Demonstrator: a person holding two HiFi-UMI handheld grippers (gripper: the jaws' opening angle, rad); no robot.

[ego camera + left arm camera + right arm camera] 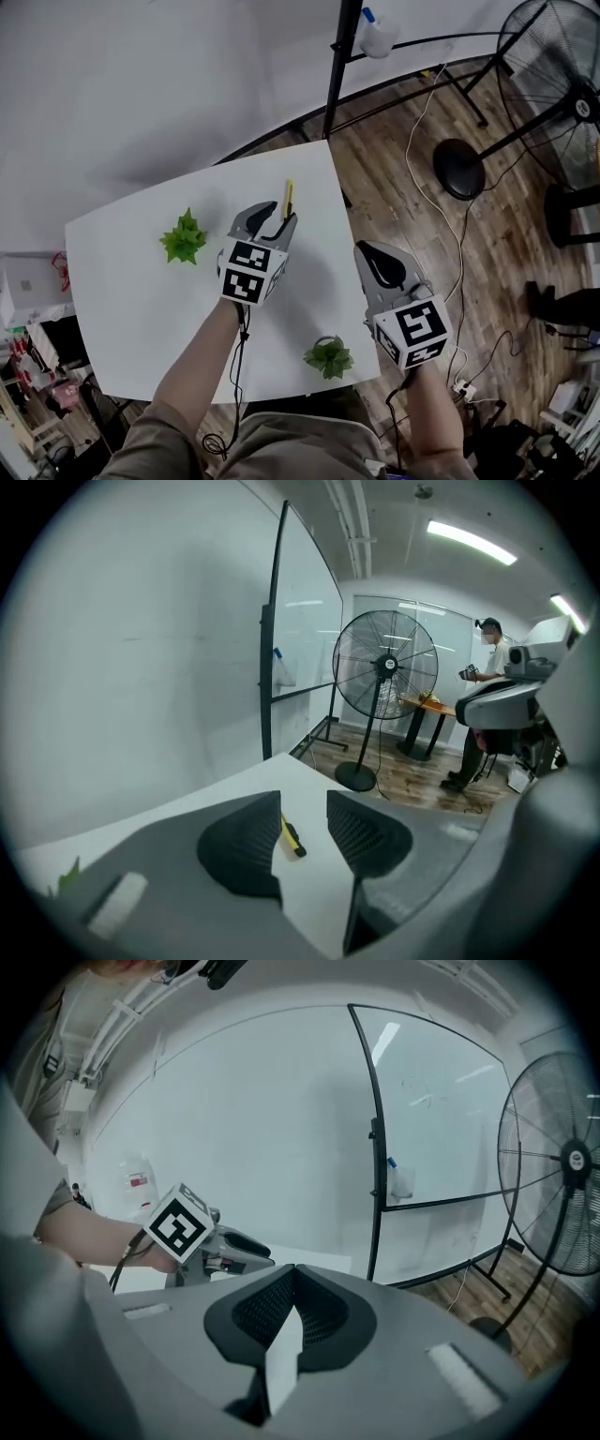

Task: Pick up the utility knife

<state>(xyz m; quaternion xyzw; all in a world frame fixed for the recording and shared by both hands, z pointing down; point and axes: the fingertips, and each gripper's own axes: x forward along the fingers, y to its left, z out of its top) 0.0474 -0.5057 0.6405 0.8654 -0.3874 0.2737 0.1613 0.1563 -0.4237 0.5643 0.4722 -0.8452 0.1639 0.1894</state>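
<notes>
The utility knife, slim and yellow with a black end, lies on the white table near its far edge. In the left gripper view the utility knife shows in the gap between the jaws, a little ahead of them. My left gripper is open, its tips just short of the knife. My right gripper hangs at the table's right edge with its jaws shut and nothing between them. In the right gripper view the left gripper appears off to the left over the table.
Two small green plants stand on the table, one at the left and one near the front edge. A whiteboard stand and a floor fan stand on the wooden floor beyond. A person stands far off.
</notes>
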